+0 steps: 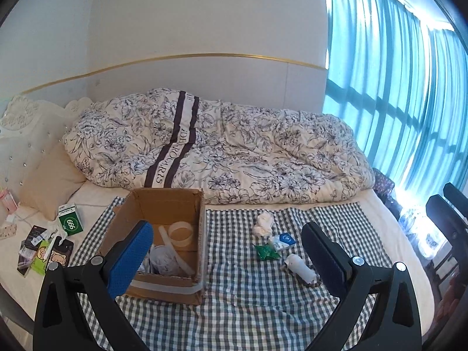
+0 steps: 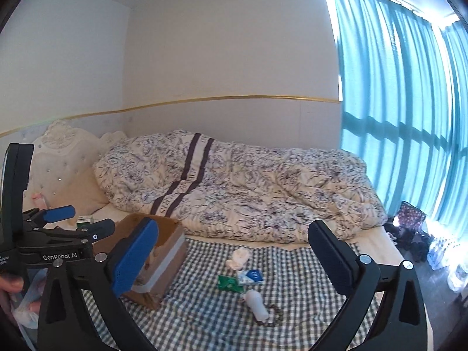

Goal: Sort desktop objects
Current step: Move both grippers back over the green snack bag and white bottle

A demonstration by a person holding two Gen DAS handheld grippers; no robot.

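Box [image 1: 163,204], brown cardboard, open top, on checked cloth [image 1: 263,307]; tape ring inside. Tissue [image 1: 264,224], blue pack [image 1: 282,241], green packet [image 1: 264,252], white bottle [image 1: 301,267] beside. Left gripper [image 1: 231,259], right gripper [image 2: 234,263] both spread wide, empty.

A home bedroom; a bed with floral quilt [image 1: 222,143], tufted headboard [image 1: 26,140], pillow [image 1: 52,184]; teal curtains [image 1: 395,73].

Open cardboard box [image 1: 163,242] holds tape; tissue [image 1: 264,224], packets [image 1: 282,242], white bottle [image 1: 299,267] lie beside.
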